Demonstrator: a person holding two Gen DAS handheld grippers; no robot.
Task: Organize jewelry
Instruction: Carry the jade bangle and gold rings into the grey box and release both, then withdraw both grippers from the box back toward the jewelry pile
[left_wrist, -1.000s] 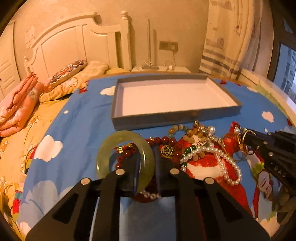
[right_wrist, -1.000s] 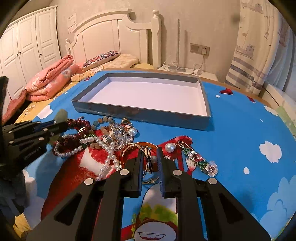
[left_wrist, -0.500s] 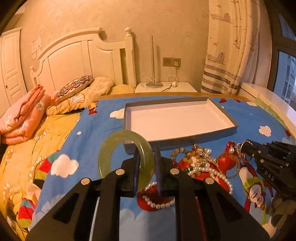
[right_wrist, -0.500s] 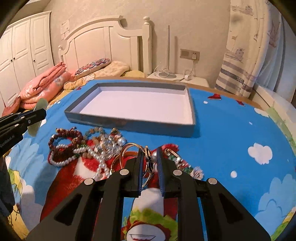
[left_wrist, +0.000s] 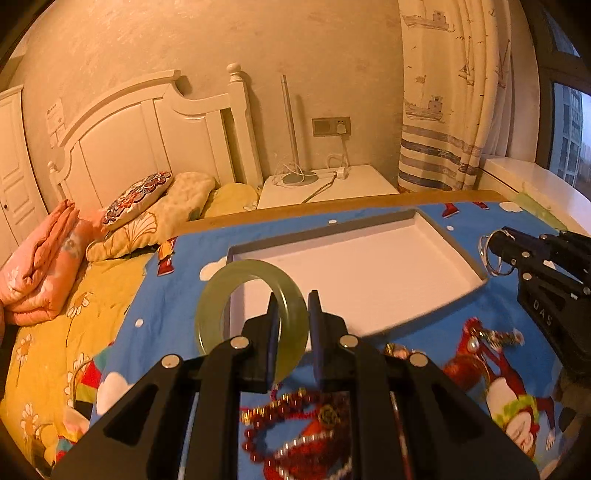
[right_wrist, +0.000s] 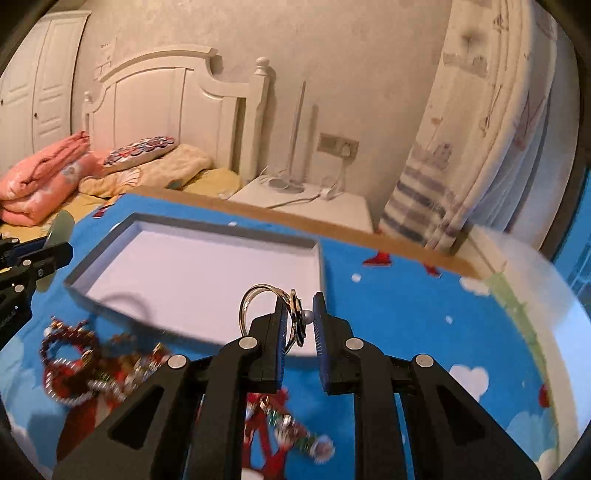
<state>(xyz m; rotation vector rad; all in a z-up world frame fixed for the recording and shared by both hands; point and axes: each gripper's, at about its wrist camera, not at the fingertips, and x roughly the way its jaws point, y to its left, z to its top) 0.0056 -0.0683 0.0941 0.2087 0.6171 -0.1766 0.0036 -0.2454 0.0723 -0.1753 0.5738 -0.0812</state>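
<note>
My left gripper (left_wrist: 291, 314) is shut on a pale green jade bangle (left_wrist: 221, 291), held upright in the air over the near left corner of the grey tray (left_wrist: 469, 258). My right gripper (right_wrist: 299, 317) is shut on a gold bangle with a pearl charm (right_wrist: 255, 299), held above the tray's near right edge (right_wrist: 317, 258). The right gripper also shows at the right of the left wrist view (left_wrist: 495, 251), and the left gripper at the left of the right wrist view (right_wrist: 55, 254). The tray's white floor is bare.
A heap of bead bracelets and pearl strands (left_wrist: 306, 428) lies on the blue cartoon cloth (right_wrist: 424, 332) in front of the tray; it also shows in the right wrist view (right_wrist: 85, 362). A brooch (right_wrist: 306, 439) lies nearer. Bed, pillows and nightstand stand beyond.
Both grippers have risen off the cloth and moved forward towards the tray, each carrying its bangle. The jewelry heap now lies below and behind them.
</note>
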